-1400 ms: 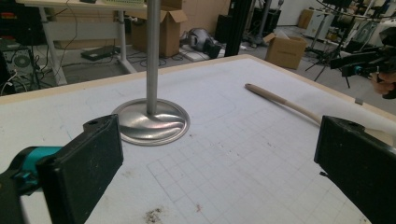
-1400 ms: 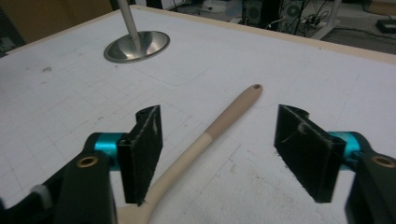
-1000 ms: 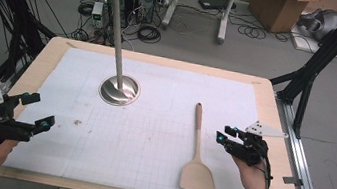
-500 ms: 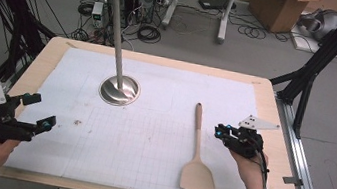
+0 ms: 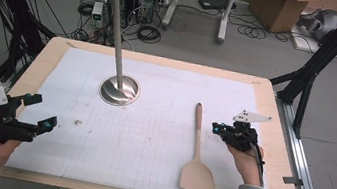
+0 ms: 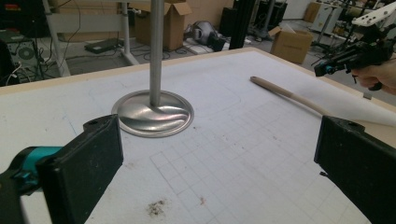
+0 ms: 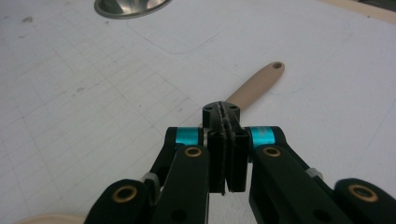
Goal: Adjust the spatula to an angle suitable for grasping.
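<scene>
Centrally, a wooden spatula [image 5: 197,149] lies flat on the white gridded mat [image 5: 150,137], just to the left of the right gripper [image 5: 216,128] as seen from above, its handle running away from the person and its broad blade nearer the table's front edge. The right gripper's jaws have just been closing and now meet pad to pad with nothing between them; in the right gripper view [image 7: 226,140] the spatula's handle [image 7: 254,84] emerges just beyond the clenched tips, its holed end pointing away. The left gripper [image 5: 35,112] rests well apart from the spatula, on the far side of the mat, its jaws spread wide and empty. A metal stand [image 5: 119,88] rises beyond both grippers, nearer the left.
</scene>
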Available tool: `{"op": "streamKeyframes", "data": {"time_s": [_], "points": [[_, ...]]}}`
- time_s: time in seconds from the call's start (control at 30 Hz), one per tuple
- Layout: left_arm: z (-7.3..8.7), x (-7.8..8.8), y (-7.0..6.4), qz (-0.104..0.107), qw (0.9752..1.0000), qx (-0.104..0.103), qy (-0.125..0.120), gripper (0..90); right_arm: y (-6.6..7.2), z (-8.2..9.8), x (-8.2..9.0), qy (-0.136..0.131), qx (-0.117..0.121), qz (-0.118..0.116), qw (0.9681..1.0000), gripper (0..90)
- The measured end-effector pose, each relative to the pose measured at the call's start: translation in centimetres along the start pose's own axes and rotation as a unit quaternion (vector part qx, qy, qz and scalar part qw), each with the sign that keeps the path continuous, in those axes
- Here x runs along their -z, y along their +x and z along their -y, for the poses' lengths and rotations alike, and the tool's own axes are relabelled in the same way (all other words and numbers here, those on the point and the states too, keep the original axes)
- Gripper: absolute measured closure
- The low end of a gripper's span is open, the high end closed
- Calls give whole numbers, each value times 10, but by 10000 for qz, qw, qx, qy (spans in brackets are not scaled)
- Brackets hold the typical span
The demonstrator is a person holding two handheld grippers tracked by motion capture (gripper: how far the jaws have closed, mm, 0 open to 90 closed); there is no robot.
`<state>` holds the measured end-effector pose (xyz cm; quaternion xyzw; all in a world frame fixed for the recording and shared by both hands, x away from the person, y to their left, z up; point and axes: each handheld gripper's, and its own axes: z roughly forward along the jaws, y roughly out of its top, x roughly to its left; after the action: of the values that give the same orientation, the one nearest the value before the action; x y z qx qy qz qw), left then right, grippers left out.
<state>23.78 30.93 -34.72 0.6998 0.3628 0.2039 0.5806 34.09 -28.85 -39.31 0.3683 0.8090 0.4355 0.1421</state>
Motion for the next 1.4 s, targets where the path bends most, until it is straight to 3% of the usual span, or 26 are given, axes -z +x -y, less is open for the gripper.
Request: {"op": "streamKeyframes", "data": {"time_s": [0.17,0.4,0.8,1.07,1.4], "points": [[1,-2,0,-8,10000,6,44,17,-7,2,-10,238,-57,-95,9997,900],[4,0,-1,-40,9999,-17,100,17,-12,2,-21,239,-131,-77,9996,900],[9,-2,-2,-55,9998,-9,166,17,-22,2,-39,577,-187,-72,9981,900],[11,-2,-2,-76,9998,-7,208,17,-25,-1,-52,888,-239,-103,9957,900],[14,2,-1,-151,9996,22,255,17,-29,0,-59,1029,-303,-131,9941,900]]}}
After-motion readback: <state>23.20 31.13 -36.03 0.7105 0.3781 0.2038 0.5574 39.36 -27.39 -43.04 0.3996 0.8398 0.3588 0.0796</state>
